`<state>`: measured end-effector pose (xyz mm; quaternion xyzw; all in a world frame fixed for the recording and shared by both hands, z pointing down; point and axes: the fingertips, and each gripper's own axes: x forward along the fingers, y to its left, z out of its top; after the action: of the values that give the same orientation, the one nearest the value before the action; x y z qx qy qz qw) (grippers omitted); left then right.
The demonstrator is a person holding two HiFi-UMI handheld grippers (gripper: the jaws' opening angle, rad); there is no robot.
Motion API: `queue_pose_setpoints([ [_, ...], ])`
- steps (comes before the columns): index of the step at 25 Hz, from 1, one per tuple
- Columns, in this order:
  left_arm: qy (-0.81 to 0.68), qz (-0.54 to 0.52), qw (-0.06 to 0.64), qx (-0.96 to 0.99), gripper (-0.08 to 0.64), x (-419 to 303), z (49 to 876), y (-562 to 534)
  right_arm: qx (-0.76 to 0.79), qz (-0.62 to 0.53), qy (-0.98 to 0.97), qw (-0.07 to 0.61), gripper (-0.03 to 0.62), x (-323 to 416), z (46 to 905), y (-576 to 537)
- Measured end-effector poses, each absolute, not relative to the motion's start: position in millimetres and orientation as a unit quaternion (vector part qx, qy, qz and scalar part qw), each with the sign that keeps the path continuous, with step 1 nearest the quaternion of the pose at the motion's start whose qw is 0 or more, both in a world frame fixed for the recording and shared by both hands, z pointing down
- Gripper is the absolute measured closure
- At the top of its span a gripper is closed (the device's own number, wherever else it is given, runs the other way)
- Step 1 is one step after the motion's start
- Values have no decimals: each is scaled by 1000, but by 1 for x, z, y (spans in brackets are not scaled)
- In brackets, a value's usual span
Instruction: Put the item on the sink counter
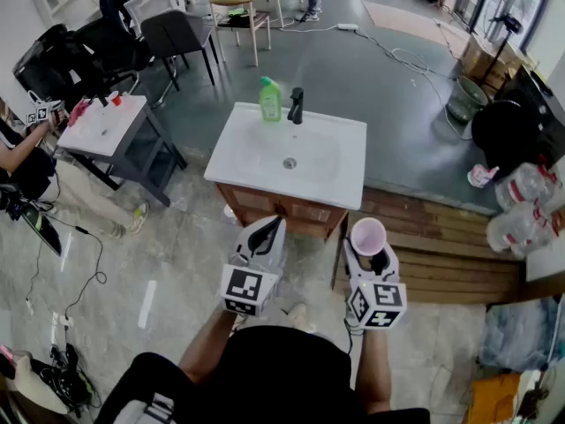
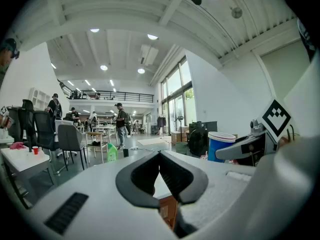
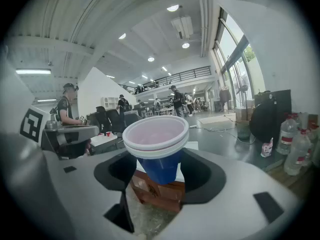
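The white sink counter (image 1: 344, 162) stands ahead of me on a wooden cabinet, with a green bottle (image 1: 270, 100) and a black faucet (image 1: 296, 106) at its back edge. My right gripper (image 1: 368, 250) is short of the counter's front right corner, shut on a blue cup (image 1: 368, 235) with a pinkish inside. In the right gripper view the cup (image 3: 159, 154) sits upright between the jaws of the right gripper (image 3: 160, 171). My left gripper (image 1: 267, 230) is beside it, shut and empty, and its tips meet in the left gripper view (image 2: 160, 156).
A small white table (image 1: 106, 126) with red items and a seated person are at the left. Chairs (image 1: 177, 34) stand behind it. A wooden platform (image 1: 441, 246) runs right of the cabinet, with water bottles (image 1: 521, 206) beyond. Cables lie on the floor.
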<state>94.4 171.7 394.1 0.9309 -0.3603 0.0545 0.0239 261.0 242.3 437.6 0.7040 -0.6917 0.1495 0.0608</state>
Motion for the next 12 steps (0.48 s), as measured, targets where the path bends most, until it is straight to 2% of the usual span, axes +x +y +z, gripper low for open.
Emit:
queue_pose_setpoints([
  [12, -383, 60, 23, 921, 557, 86, 395, 166, 685, 153, -709, 65, 316, 254, 438, 228],
])
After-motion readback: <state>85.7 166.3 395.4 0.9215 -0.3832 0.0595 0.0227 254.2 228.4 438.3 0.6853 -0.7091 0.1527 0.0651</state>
